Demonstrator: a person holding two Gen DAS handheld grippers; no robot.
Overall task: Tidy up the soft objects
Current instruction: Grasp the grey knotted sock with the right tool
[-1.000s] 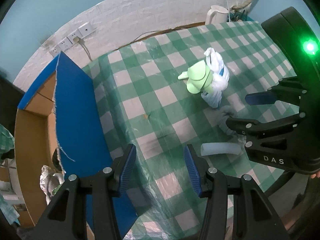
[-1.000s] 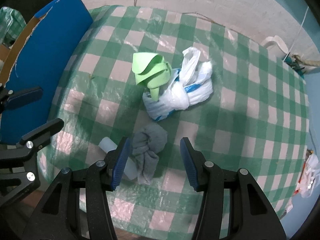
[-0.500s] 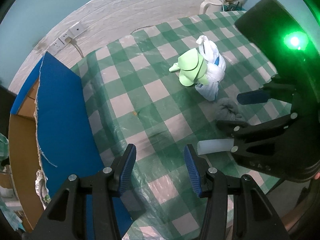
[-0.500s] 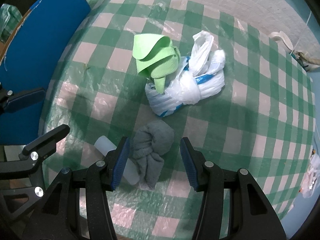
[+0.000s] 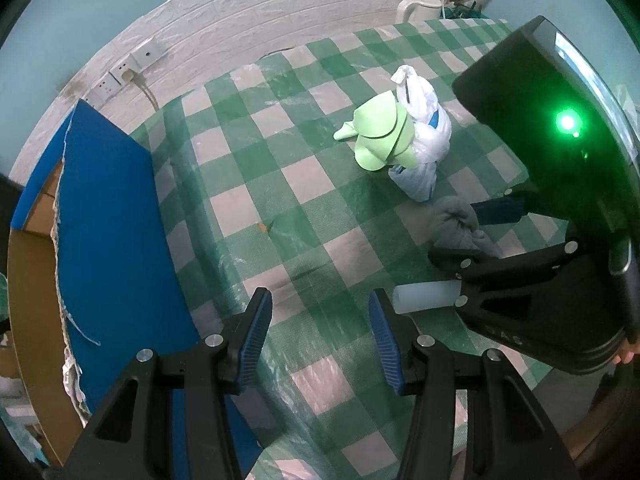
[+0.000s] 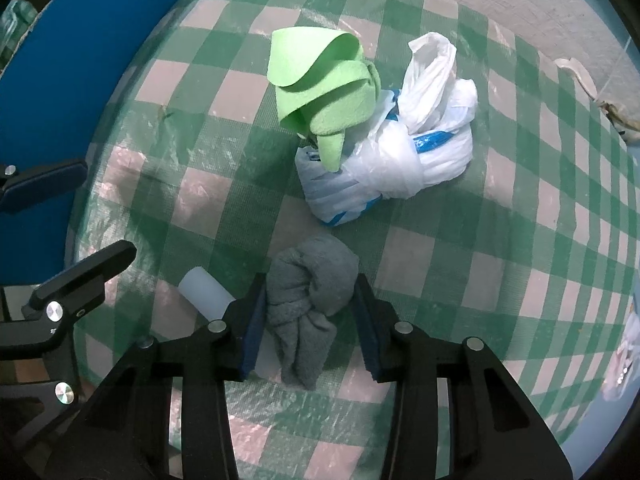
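A plain household room: a table under a green-and-white checked plastic cloth (image 5: pixel 304 184), a whitewashed brick wall (image 5: pixel 248 36) with sockets (image 5: pixel 132 66), a white kettle (image 5: pixel 418 4), and a torn blue-faced cardboard box (image 5: pixel 108 216) beside the table

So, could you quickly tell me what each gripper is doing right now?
Left gripper: open, holding nothing, above the checked tablecloth.
Right gripper: open, its fingers on either side of the grey cloth, not yet closed on it.

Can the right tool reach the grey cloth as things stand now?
Probably yes. The right tool is open, with the grey cloth already between its fingers and nothing over it. A white tube lies just beside the left finger.
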